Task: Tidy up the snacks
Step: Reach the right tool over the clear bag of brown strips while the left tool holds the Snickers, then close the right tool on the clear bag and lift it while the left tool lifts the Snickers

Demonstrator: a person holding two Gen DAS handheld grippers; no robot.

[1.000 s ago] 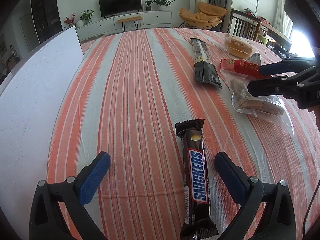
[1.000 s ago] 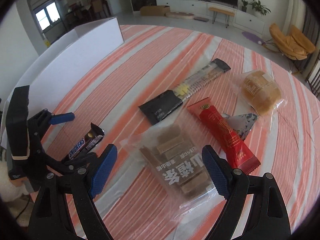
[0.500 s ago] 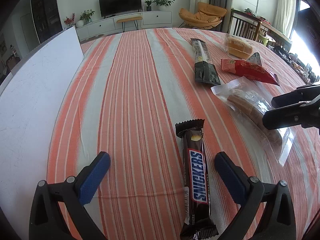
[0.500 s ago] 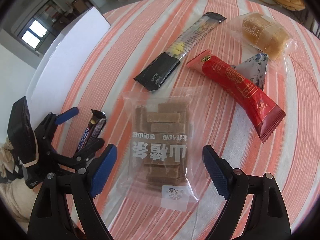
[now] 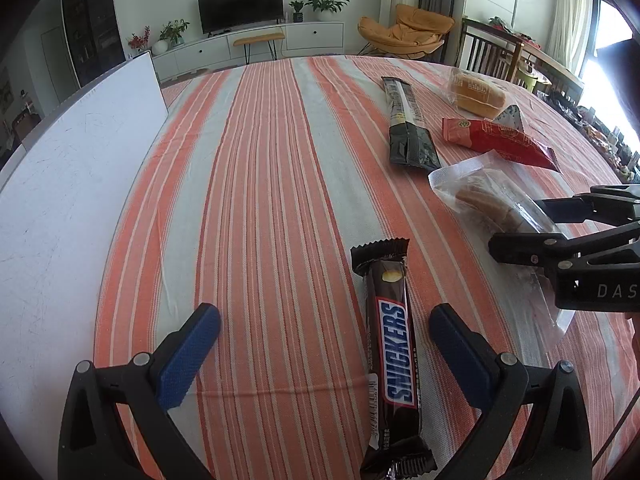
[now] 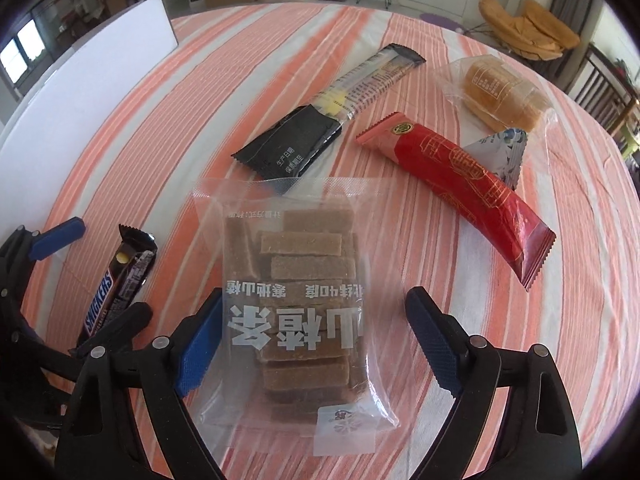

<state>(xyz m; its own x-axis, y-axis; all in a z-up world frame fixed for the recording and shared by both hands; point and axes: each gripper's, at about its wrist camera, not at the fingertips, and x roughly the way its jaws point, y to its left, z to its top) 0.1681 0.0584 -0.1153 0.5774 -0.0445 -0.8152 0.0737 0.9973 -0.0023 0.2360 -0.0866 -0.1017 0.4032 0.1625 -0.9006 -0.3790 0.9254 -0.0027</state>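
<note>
Left wrist view: the left gripper (image 5: 324,356) hangs low over the striped tablecloth (image 5: 260,184), fingers spread wide, with the chocolate bar (image 5: 394,360) lying flat between them but nearer the right-hand finger, touched by neither. Close from here and that finger could meet the bar first and shove it sideways. Off to the right, the right gripper (image 5: 520,226) is down on the clear bag of brown slices (image 5: 492,204).

Right wrist view: the jaws have just been closing with that bag (image 6: 300,300) between them. The left pad sits against the film, while the right pad stands clear of it, so no pinch yet. The plastic is loose and slick; it may crumple, or only film may be caught and the slices sag out. The black packet (image 6: 296,148) touches the bag's far edge and could be dragged along. The white box (image 6: 92,92) waits far left.
</note>
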